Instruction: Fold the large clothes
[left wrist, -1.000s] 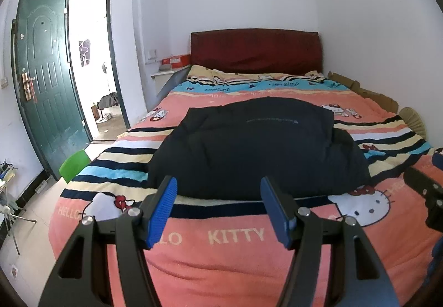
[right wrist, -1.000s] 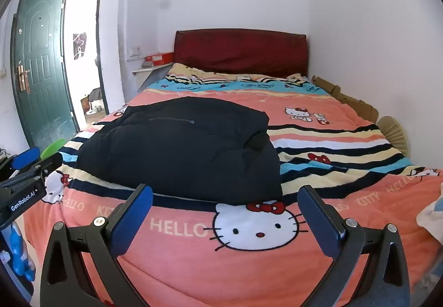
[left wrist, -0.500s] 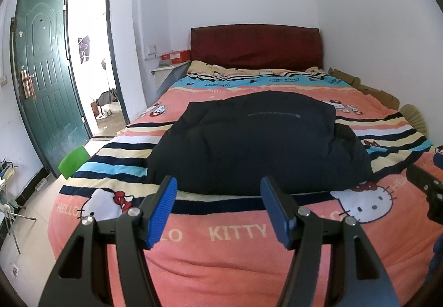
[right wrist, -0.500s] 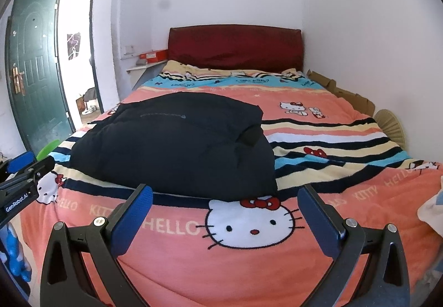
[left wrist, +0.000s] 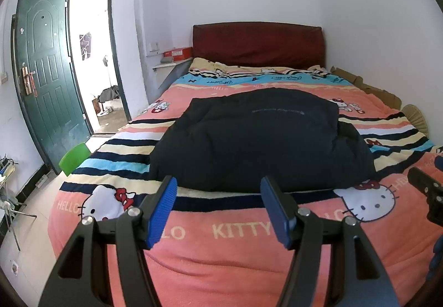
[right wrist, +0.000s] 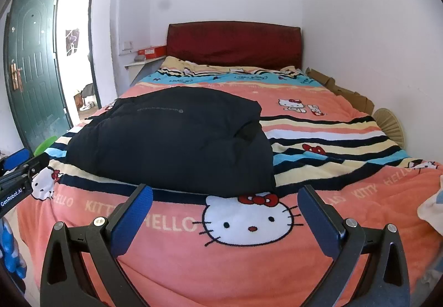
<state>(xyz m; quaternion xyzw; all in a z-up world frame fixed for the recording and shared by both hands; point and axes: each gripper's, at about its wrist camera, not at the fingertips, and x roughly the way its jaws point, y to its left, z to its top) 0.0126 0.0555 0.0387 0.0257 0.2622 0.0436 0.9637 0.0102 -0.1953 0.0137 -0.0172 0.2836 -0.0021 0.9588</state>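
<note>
A dark padded jacket [left wrist: 257,138] lies folded into a thick bundle in the middle of the bed [left wrist: 221,254], which has a pink striped cartoon-cat blanket. The right wrist view shows the same jacket [right wrist: 177,138] left of centre. My left gripper [left wrist: 218,190] hovers over the bed's near edge, short of the jacket, open with nothing between its blue pads. Further right, my right gripper [right wrist: 225,196] hangs open wider above the printed cat face, also empty. Each gripper's body shows at the edge of the other's view.
A dark red headboard [left wrist: 257,44] stands against the far wall. On the left are an open green door [left wrist: 47,80], a doorway, a green stool [left wrist: 74,159] and a shelf with a red box [left wrist: 177,53]. Cardboard [right wrist: 343,91] and a woven fan [right wrist: 389,121] lie along the right wall.
Both views have tipped slightly, so the bed and jacket sit a little lower in frame than a second ago. Both grippers' jaws stand as wide as before.
</note>
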